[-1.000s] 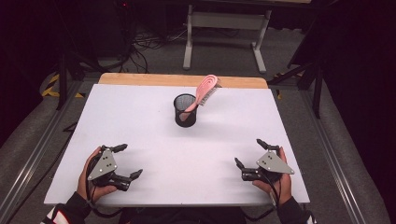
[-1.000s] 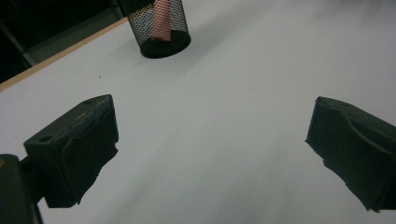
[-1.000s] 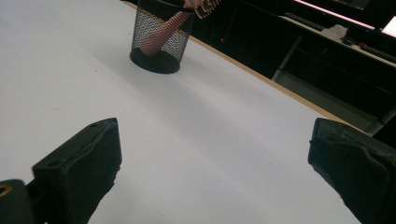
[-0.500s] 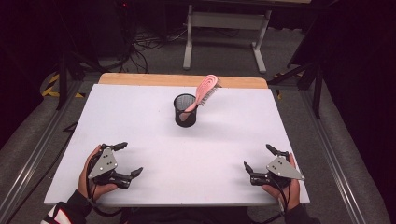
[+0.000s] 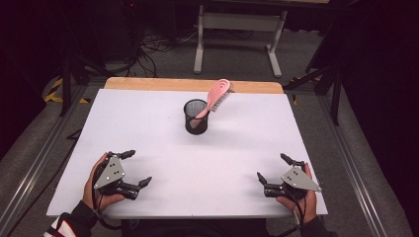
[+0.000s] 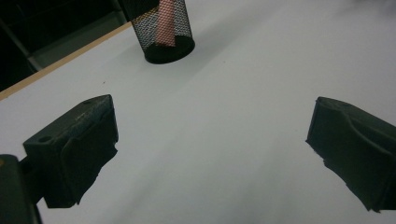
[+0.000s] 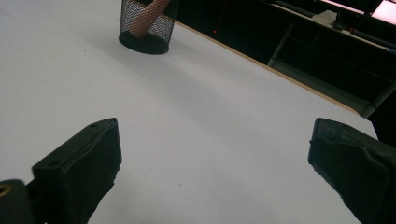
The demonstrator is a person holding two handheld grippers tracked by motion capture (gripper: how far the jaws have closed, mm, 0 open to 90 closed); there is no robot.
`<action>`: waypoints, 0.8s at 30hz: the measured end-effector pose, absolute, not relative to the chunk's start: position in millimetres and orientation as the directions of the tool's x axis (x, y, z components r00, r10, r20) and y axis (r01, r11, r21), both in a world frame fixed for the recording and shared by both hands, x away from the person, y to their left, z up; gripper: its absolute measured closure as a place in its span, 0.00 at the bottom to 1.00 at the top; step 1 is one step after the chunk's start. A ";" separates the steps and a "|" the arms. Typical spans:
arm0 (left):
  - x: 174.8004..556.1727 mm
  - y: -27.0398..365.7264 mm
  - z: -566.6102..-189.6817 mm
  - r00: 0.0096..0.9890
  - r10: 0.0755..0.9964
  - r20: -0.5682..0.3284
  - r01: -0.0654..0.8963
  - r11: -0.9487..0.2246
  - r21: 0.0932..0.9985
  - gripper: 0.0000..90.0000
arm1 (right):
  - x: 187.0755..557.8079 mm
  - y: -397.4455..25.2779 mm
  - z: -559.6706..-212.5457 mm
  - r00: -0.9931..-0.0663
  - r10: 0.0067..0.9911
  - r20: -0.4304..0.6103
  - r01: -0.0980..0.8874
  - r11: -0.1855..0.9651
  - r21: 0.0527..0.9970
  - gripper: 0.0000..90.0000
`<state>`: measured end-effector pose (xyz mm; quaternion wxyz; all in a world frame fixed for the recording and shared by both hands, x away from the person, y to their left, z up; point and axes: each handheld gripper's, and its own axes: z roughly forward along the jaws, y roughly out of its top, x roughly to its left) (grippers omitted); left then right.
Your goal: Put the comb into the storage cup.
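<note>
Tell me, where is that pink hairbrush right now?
In the high view the pink hairbrush stands handle-down in the black mesh cup, leaning right, toward the table's far edge, well beyond both grippers.

No legible text, label, brand, number or sign on any surface; none on table or cup

The high view looks forward and down from above the person's side, taking in the whole white tabletop (image 5: 148,128) and the dark floor beyond it. The left gripper view sits low and close over the tabletop (image 6: 233,107), looking between its own jaws toward the far edge. The right gripper view rides equally low, facing across the tabletop (image 7: 196,116) toward its far corner. All three share the black mesh cup (image 5: 196,117) (image 6: 163,32) (image 7: 146,27) near the far edge.
</note>
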<state>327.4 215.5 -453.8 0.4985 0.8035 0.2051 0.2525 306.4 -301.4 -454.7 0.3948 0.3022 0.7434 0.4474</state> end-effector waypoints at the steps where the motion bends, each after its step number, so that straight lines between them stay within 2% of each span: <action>1: 326.5 215.5 -453.4 0.787 0.584 0.200 0.079 -0.415 0.906 0.03 | 306.4 -301.4 -454.7 -0.506 0.803 -0.317 0.096 0.417 0.904 0.04; 11: 326.4 215.1 -453.5 0.778 0.591 0.213 0.076 -0.425 0.902 0.03 | 307.9 -298.1 -456.1 -0.508 0.797 -0.327 0.101 0.432 0.896 0.04; 21: 325.2 221.5 -452.7 0.765 0.609 0.211 0.081 -0.415 0.906 0.03 | 314.8 -305.3 -453.7 -0.499 0.824 -0.270 0.115 0.371 0.922 0.04; 24: 325.7 221.7 -452.2 0.762 0.613 0.208 0.081 -0.409 0.909 0.03 | 313.8 -302.5 -453.6 -0.501 0.815 -0.291 0.106 0.392 0.914 0.04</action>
